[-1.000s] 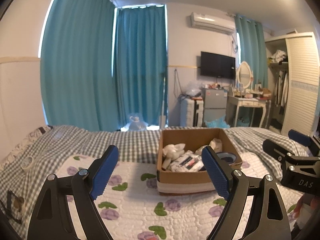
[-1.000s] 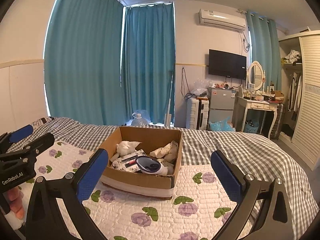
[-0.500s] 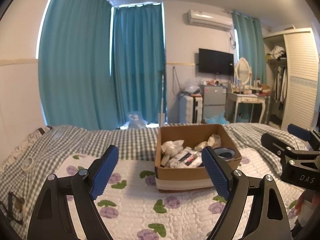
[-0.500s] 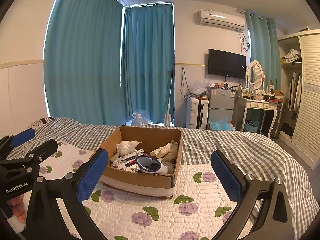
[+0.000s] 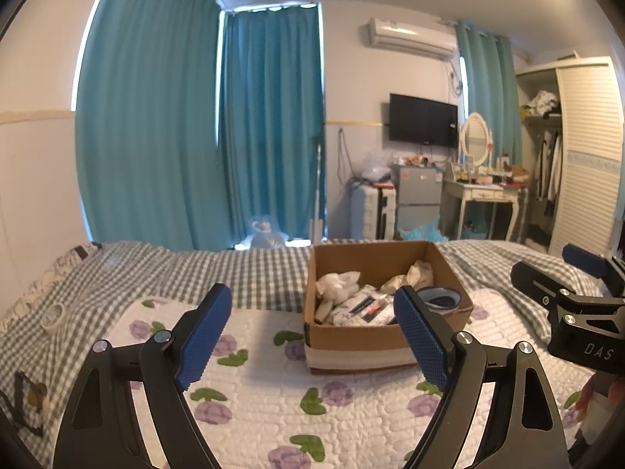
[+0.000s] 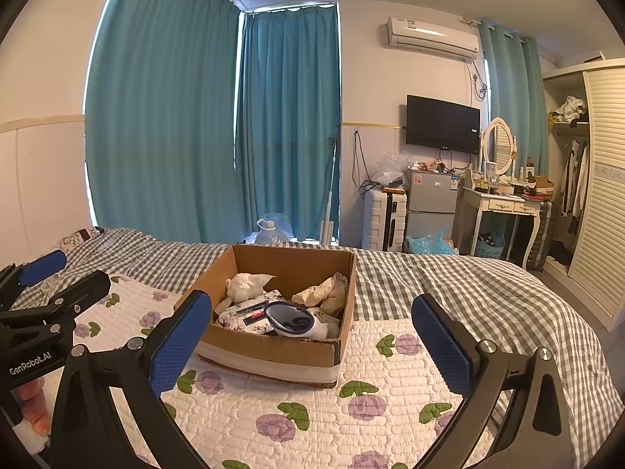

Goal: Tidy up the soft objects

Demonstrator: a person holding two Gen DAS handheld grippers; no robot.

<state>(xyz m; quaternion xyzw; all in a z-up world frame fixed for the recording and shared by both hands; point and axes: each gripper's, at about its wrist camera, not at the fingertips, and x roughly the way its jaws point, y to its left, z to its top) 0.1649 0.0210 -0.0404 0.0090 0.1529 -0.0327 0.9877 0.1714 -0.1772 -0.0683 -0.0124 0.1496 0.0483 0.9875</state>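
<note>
An open cardboard box (image 5: 351, 342) (image 6: 273, 346) sits on the bed's white floral quilt (image 6: 312, 410). Inside lie a white plush toy (image 6: 246, 285) (image 5: 336, 285), a cream crumpled cloth (image 6: 324, 293) (image 5: 414, 275), a floral packet (image 6: 246, 314) (image 5: 363, 308) and a blue and white sock (image 6: 291, 318) (image 5: 439, 299). My left gripper (image 5: 314, 330) is open and empty, held in front of the box. My right gripper (image 6: 312, 342) is open and empty, also short of the box. Each gripper shows at the edge of the other's view.
A grey checked bedspread (image 6: 449, 281) covers the bed beyond the quilt. A roll of tape (image 5: 52, 314) lies on it at the left. Teal curtains (image 6: 195, 117), a suitcase (image 6: 384, 219), a small fridge (image 6: 429, 203), a dressing table (image 6: 504, 211) and a wardrobe (image 6: 597, 195) stand beyond.
The left wrist view has tilted up and drifted slightly, so the box sits a little lower and further left. Both grippers stay open and empty.
</note>
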